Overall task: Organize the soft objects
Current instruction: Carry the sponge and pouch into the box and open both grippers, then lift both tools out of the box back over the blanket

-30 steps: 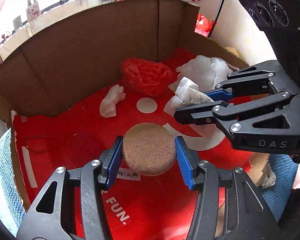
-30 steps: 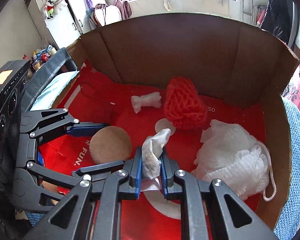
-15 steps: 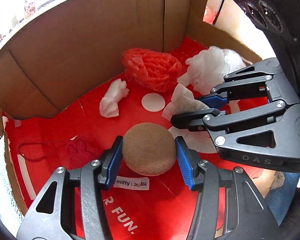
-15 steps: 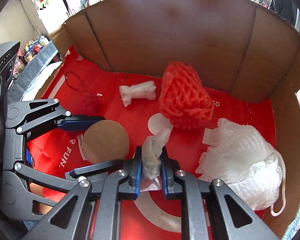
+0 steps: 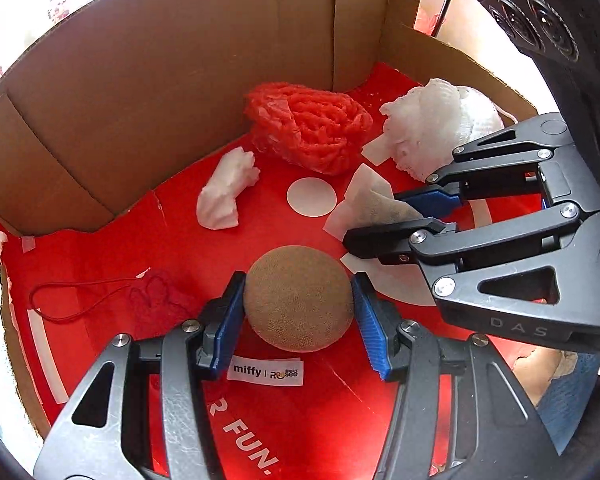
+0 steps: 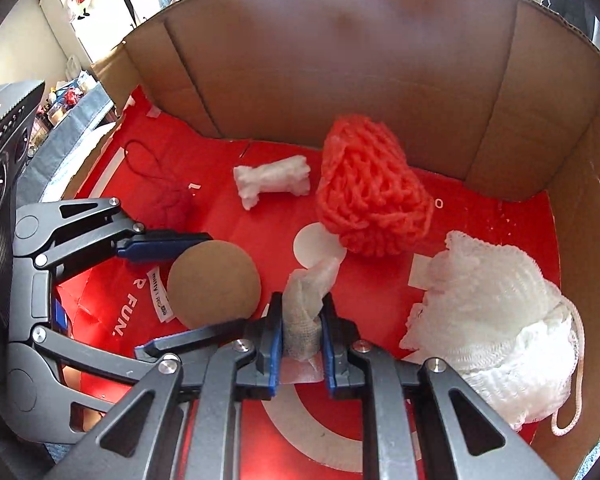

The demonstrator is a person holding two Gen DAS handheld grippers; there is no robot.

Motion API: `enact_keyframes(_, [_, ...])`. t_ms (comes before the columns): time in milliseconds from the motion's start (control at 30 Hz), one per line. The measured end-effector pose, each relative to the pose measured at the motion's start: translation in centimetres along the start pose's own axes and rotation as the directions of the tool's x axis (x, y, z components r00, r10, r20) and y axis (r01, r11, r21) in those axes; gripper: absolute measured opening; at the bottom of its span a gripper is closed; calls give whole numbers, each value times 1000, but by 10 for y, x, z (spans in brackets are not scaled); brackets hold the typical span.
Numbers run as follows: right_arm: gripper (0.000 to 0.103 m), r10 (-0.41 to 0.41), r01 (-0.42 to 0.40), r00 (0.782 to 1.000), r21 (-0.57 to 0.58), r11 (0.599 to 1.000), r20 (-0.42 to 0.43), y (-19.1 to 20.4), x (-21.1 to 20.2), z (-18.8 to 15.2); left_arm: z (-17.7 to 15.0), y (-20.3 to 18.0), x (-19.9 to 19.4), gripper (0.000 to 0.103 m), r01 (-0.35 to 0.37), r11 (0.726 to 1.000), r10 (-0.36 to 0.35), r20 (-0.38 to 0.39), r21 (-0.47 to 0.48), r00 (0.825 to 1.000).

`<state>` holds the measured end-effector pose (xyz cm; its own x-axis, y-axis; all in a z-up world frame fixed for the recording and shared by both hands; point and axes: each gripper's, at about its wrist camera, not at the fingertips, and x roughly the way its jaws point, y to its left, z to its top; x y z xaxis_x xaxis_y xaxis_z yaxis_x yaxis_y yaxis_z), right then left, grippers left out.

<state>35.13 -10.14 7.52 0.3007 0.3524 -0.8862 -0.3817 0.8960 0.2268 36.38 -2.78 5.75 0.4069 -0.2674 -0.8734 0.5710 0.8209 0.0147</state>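
Both grippers reach down into a cardboard box (image 5: 180,80) with a red printed floor. My left gripper (image 5: 298,280) is shut on a round brown sponge (image 5: 298,304), one blue pad against each side, just above the floor. From the right wrist, the same sponge (image 6: 214,284) shows at the left. My right gripper (image 6: 302,304) is shut on a crumpled white gauze piece (image 6: 304,320) that sticks up past its fingertips. In the left wrist view that gripper (image 5: 374,220) comes in from the right with the gauze (image 5: 374,204), close beside the sponge.
A red knitted bundle (image 6: 370,196) lies at the back of the box, with a white mesh pouf (image 6: 496,312) and its cord at the right. A small white foam piece (image 6: 274,178) and a dark red tangle of thread (image 5: 156,300) lie at the left. Cardboard walls (image 6: 340,60) stand all around.
Both grippers have sunk lower into the box and closer to its floor and contents. Each keeps the same hold on its object.
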Motion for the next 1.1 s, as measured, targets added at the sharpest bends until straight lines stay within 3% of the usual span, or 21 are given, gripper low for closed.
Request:
enact_keyframes(533, [21, 4, -4, 1000, -1, 1000, -1, -1, 1, 2, -4, -5, 1, 55, -2, 1000, 2, 0, -2, 1000])
enact_keyframes(1100, [33, -1, 1, 1000, 3, 1000, 8, 4, -6, 1, -4, -12, -5, 59, -1, 1000, 1, 17, 3, 1000])
